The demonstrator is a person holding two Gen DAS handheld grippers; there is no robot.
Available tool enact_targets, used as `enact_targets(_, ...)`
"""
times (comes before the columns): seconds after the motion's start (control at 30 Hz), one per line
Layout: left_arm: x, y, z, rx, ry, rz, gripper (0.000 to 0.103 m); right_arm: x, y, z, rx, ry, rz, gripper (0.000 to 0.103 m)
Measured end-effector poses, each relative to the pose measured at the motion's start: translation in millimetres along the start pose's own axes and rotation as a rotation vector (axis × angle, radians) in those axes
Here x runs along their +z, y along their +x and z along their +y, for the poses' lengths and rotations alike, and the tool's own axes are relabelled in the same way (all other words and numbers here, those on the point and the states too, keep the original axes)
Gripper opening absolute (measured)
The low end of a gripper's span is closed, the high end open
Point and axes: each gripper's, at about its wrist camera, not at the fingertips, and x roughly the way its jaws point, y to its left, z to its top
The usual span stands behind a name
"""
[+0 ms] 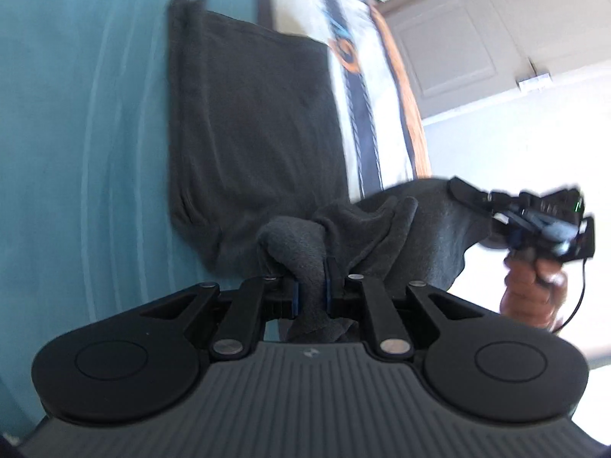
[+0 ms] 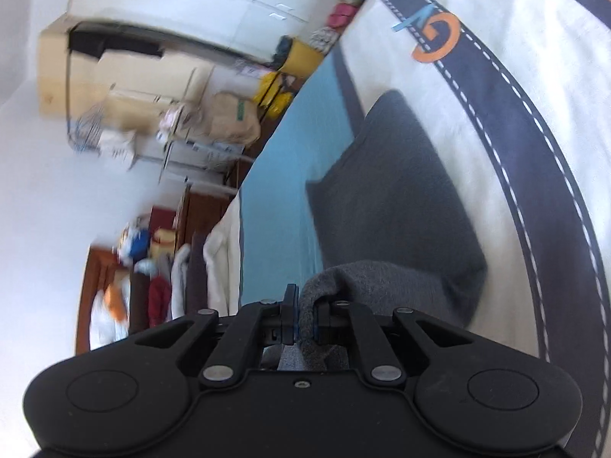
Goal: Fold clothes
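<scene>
Tongs (image 1: pixel 311 286) pinching grey garment (image 1: pixel 252 114), teal bedsheet (image 1: pixel 76 133)

The white bed cover (image 2: pixel 420 30) carries the only clear mark: a big orange letter G (image 2: pixel 439 40) sitting on its dark road-like stripe, with a small light-blue mark beside it too blurred to make out. The left gripper's grey ribbed housing (image 1: pixel 305 381) bears a tiny pale emblem (image 1: pixel 306 353), too small to read, and a brown paper bag (image 2: pixel 233 118) across the room shows green print that stays illegible
</scene>
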Motion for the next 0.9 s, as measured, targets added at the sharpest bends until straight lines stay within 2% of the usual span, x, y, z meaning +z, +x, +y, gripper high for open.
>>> enact_targets(0.07, 17, -4, 7, 0.03, -0.067, -0.065, 0.012, 14, 10, -4, -0.016, 0.021, -0.024, 0.011)
enact_targets(0.1, 22, -7, 7, 0.037, -0.064, -0.11, 0.012, 17, 13, -5, -0.03, 0.022, -0.043, 0.012)
enact_targets(0.17, 26, -4, 14, 0.014, -0.055, -0.186, 0.013, 21, 17, -9, -0.036, 0.001, -0.092, 0.013)
enact_targets(0.23, 23, 6, 28, -0.011, -0.079, -0.247, 0.015, 22, 22, -20, -0.009, 0.002, -0.129, 0.021)
enact_targets(0.33, 21, 27, 49, 0.023, -0.155, -0.257, 0.015, 24, 28, -41, 0.01, 0.025, -0.185, 0.035)
enact_targets(0.4, 30, 31, 55, -0.004, -0.168, -0.247, 0.015, 30, 29, -49, -0.002, 0.027, -0.21, 0.04)
enact_targets(0.57, 52, 37, 63, -0.075, -0.155, -0.231, 0.019, 37, 23, -56, 0.004, -0.002, -0.251, 0.042)
enact_targets(0.7, 57, 41, 86, -0.189, -0.293, -0.223, 0.027, 31, 34, -45, -0.057, -0.12, -0.215, 0.043)
enact_targets(0.77, 57, 37, 84, -0.209, -0.256, -0.225, 0.029, 26, 44, -41, -0.092, -0.17, -0.176, 0.044)
enact_targets(0.83, 56, 32, 73, -0.191, -0.178, -0.241, 0.038, 22, 54, -38, -0.125, -0.218, -0.133, 0.05)
enact_targets(0.9, 54, 27, 68, -0.208, -0.162, -0.266, 0.042, 17, 64, -34, -0.164, -0.265, -0.097, 0.052)
